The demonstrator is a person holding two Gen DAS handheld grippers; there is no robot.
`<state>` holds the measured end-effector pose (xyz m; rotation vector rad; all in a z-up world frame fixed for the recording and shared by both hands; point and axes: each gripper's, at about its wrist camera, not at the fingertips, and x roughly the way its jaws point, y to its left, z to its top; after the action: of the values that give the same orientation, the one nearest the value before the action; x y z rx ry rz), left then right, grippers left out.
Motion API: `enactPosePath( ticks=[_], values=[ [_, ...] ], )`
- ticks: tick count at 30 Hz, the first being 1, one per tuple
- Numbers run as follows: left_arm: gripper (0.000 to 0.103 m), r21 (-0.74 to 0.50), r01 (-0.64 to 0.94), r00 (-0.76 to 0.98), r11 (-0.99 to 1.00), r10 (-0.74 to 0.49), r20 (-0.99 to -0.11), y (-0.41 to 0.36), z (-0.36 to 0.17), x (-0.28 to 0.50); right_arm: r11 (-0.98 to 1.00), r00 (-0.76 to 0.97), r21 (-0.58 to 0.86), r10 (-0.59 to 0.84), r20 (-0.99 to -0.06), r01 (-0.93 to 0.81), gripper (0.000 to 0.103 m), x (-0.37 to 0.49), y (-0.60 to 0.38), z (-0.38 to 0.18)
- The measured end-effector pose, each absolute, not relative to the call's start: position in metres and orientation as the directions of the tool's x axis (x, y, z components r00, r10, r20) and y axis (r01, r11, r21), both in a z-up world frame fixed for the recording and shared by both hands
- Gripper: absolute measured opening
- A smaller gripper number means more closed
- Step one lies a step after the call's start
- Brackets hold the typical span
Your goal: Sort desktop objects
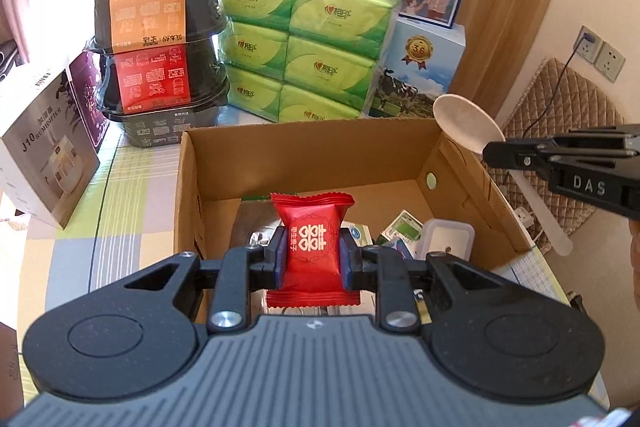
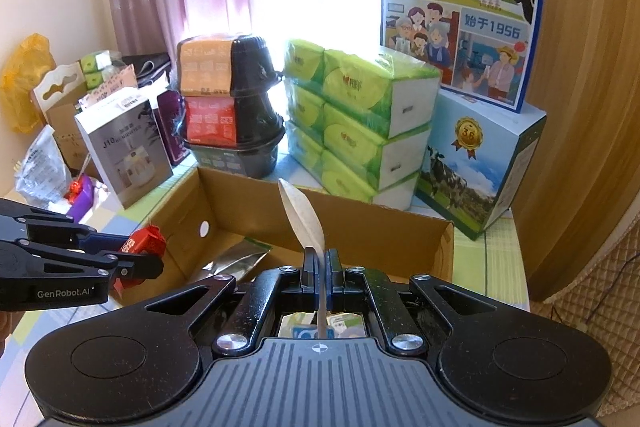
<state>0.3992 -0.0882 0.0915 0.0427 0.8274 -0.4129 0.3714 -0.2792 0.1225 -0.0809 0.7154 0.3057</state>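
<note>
A: Our left claw [image 1: 313, 254] is pinching the red crinkle-edged foil candy packet [image 1: 313, 239] across its waist, one pad on each side, and the packet hangs over the open brown cardboard box [image 1: 304, 151] on the checked cloth surface [image 1: 100, 211].

B: Agreed. It looks light and soft to us; the wrapper bulges between the pads, so we judge a gentle squeeze at the middle is enough, since harder pressure could crush whatever is inside.

A: Our right claw [image 2: 320, 267] is pressed together on the pale off-white plastic spoon [image 2: 302, 215], gripping the thin handle just below the bowl, with the bowl pointing up and away over the box's near wall.

B: The spoon seems stiff but smooth. Held on that narrow, flat stem, we think it could swivel between the pads, so we would keep it near upright.

A: Inside the box we see a silver foil pouch [image 2: 228, 261] and a white lidded plastic container [image 1: 446, 239] among small cartons.

B: Both items look ready to go in; we would let them go low.
</note>
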Motion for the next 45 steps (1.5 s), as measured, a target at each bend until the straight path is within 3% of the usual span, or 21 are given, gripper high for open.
enactPosePath(
  ticks=[12, 13, 14, 16, 26, 28, 30, 37, 41, 45],
  values=[
    [0.021, -0.155, 0.36, 0.589, 0.92, -0.353, -0.727, -0.094, 0.072, 0.429, 0.953, 0.7, 0.032, 0.243, -0.671, -0.301, 0.0, 0.399, -0.273, 0.107],
    [0.022, -0.154, 0.352, 0.59, 0.923, -0.347, -0.729, -0.094, 0.07, 0.431, 0.953, 0.699, 0.032, 0.243, -0.673, -0.3, 0.0, 0.401, -0.272, 0.105],
    [0.033, -0.149, 0.344, 0.592, 0.927, -0.337, -0.732, -0.094, 0.069, 0.433, 0.954, 0.698, 0.031, 0.241, -0.674, -0.299, 0.0, 0.403, -0.271, 0.104],
    [0.041, -0.141, 0.335, 0.602, 0.932, -0.327, -0.729, -0.092, 0.068, 0.436, 0.953, 0.696, 0.027, 0.239, -0.677, -0.301, 0.0, 0.405, -0.27, 0.102],
    [0.041, -0.182, 0.303, 0.612, 0.935, -0.337, -0.716, -0.069, 0.065, 0.432, 0.951, 0.714, 0.046, 0.26, -0.65, -0.304, 0.001, 0.415, -0.264, 0.095],
    [0.041, -0.191, 0.3, 0.611, 0.935, -0.342, -0.714, -0.066, 0.064, 0.428, 0.952, 0.71, 0.084, 0.276, -0.648, -0.293, 0.01, 0.417, -0.267, 0.095],
    [0.042, -0.201, 0.298, 0.609, 0.933, -0.348, -0.712, -0.063, 0.062, 0.424, 0.956, 0.718, 0.086, 0.268, -0.643, -0.28, 0.048, 0.416, -0.269, 0.096],
    [0.056, -0.21, 0.283, 0.614, 0.936, -0.345, -0.71, -0.058, 0.063, 0.4, 0.961, 0.718, 0.095, 0.258, -0.646, -0.26, 0.051, 0.398, -0.284, 0.094],
    [0.075, -0.208, 0.263, 0.625, 0.942, -0.331, -0.707, -0.058, 0.065, 0.381, 0.966, 0.714, 0.102, 0.246, -0.656, -0.239, 0.054, 0.379, -0.295, 0.092],
    [0.087, -0.193, 0.247, 0.633, 0.95, -0.309, -0.71, -0.059, 0.069, 0.361, 0.968, 0.704, 0.093, 0.234, -0.671, -0.233, 0.075, 0.354, -0.3, 0.095]
  ],
)
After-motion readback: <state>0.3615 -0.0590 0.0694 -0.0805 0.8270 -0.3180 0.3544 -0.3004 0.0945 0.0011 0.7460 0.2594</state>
